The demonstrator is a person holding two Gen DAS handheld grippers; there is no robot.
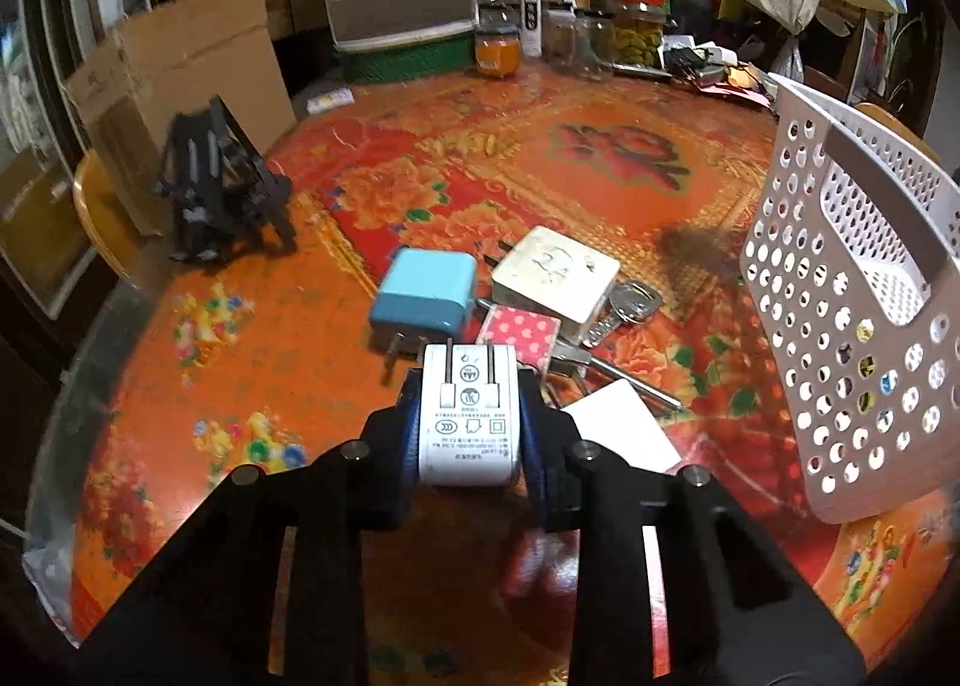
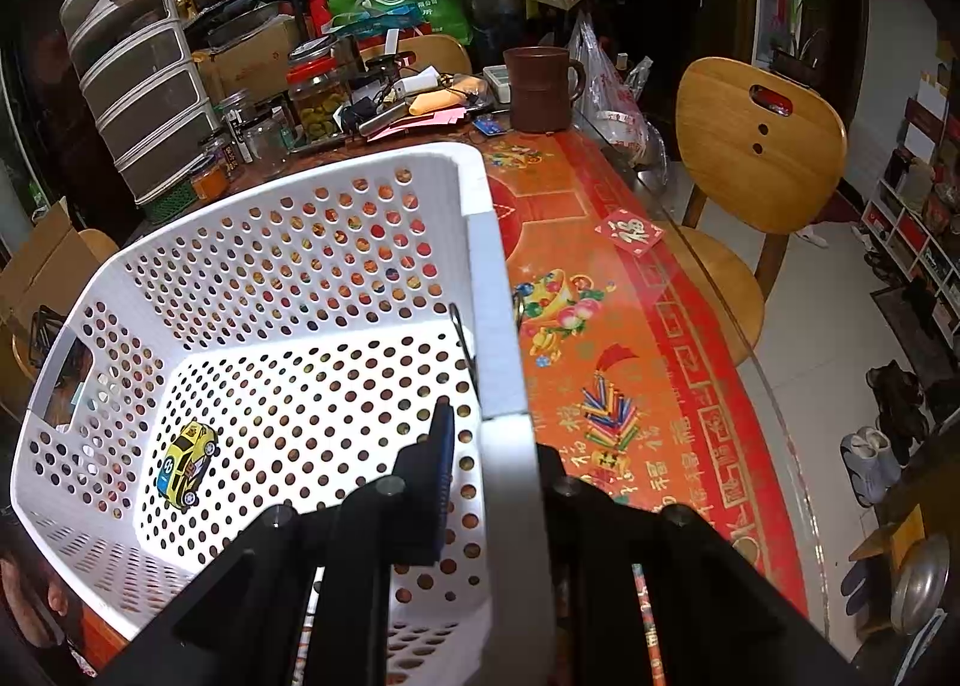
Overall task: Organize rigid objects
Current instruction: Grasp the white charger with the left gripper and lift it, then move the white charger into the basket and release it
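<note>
The white charger (image 1: 468, 415), a smooth block with folded prongs and printed marks facing up, sits between the pads of the left gripper (image 1: 470, 416), whose jaws are drawn narrow and press its two sides just above the worktop (image 1: 240, 386). Just beyond it crowd a blue charger (image 1: 425, 297), a red polka-dot cube (image 1: 519, 331), a scuffed white square adapter (image 1: 557, 273), a bunch of metal keys (image 1: 624, 309) and a white card (image 1: 624, 434), some touching one another. The perforated white plastic basket (image 1: 840, 290) stands tilted at the right, its near end cut off. The right gripper (image 2: 486, 434) clamps the basket's rim (image 2: 498, 326), one finger inside and the other hidden behind the wall. A yellow toy car (image 2: 186, 464) lies on the basket floor. A floral red cloth under glass covers the worktop; jars and drawers clutter its far edge.
</note>
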